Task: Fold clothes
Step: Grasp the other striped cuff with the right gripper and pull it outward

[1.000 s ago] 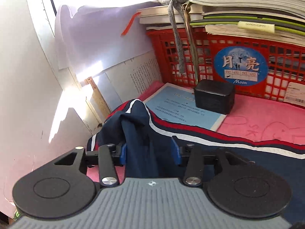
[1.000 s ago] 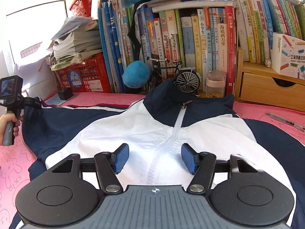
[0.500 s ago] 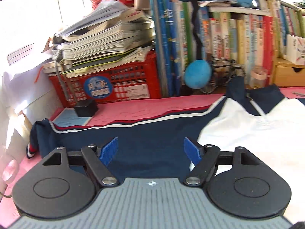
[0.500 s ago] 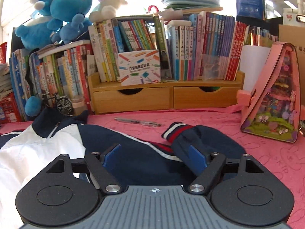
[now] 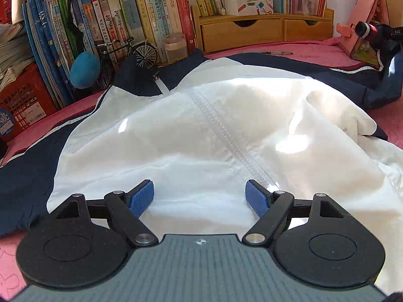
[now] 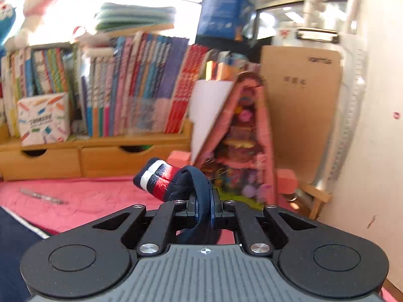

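Pinching the jacket's striped cuff [image 6: 161, 178] in our right gripper [image 6: 203, 201] near the pink table's [image 5: 327, 47] right edge, we are hovering our left gripper [image 5: 200, 196], jaws wide and empty, above the jacket [image 5: 191, 130] spread across the table's middle.

Upright books [image 5: 141, 12] back a model bicycle [image 5: 126, 52], wooden drawers [image 5: 264, 29] and a pen [image 6: 41, 196].

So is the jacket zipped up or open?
Zipped: the jacket's white front panels meet along the closed zipper, up to the collar.
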Available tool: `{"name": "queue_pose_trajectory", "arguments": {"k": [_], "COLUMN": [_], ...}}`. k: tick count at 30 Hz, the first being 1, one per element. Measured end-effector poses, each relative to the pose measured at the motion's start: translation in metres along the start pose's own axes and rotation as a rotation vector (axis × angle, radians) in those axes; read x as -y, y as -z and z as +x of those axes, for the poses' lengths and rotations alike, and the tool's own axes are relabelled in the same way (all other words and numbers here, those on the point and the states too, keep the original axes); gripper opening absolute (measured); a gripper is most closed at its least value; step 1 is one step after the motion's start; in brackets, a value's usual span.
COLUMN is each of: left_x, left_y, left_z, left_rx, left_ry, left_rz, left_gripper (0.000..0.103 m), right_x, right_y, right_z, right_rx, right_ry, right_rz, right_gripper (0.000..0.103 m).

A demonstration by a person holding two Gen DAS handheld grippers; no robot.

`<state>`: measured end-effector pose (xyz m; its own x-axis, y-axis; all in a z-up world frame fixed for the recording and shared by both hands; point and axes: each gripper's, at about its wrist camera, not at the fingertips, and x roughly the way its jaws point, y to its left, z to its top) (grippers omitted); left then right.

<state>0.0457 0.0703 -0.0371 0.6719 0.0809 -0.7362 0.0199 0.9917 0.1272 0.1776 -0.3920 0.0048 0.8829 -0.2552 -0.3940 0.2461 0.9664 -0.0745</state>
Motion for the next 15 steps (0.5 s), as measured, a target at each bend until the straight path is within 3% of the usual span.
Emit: {"name": "queue_pose_trajectory", "arguments": {"k": [1, 3, 4, 6, 7, 10, 11, 13, 15], "left_x": [0.000, -0.005, -0.008, -0.014, -0.017, -0.025, -0.027, -0.032, -0.037], "left_y": [0.002, 0.005, 0.007, 0.010, 0.012, 0.019, 0.022, 0.029, 0.038], "left_z": [-0.003, -0.010, -0.014, -0.023, -0.027, -0.036, -0.039, -0.044, -0.052], "left_rx": [-0.003, -0.008, -0.007, -0.005, -0.009, -0.028, -0.037, -0.053, -0.061], "left_ry": [-0.001, -0.001, -0.002, -0.005, -0.014, -0.049, -0.056, -0.069, -0.076], "left_rz": [-0.002, -0.020, -0.031, -0.053, -0.059, -0.075, -0.079, -0.094, -0.117], "left_gripper": [0.081, 0.081, 0.082, 0.084, 0.086, 0.086, 0.086, 0.086, 0.086], "right_x": [0.027, 0.075, 0.099, 0.122, 0.125, 0.119, 0.116, 0.110, 0.102], "right_y": [-0.005, -0.001, 0.002, 0.017, 0.024, 0.045, 0.047, 0.050, 0.053], "right_z": [-0.002, 0.013, 0.022, 0.037, 0.038, 0.022, 0.016, 0.005, -0.005], "right_rx": [0.020, -0.055, -0.105, -0.223, -0.256, -0.228, -0.212, -0.180, -0.185], "right_ry": [0.034, 0.051, 0.044, 0.054, 0.084, 0.115, 0.115, 0.124, 0.076], "right_rz": [0.058, 0.170, 0.227, 0.276, 0.280, 0.197, 0.182, 0.167, 0.178], "right_gripper": [0.010, 0.014, 0.019, 0.043, 0.061, 0.074, 0.084, 0.090, 0.090]}}
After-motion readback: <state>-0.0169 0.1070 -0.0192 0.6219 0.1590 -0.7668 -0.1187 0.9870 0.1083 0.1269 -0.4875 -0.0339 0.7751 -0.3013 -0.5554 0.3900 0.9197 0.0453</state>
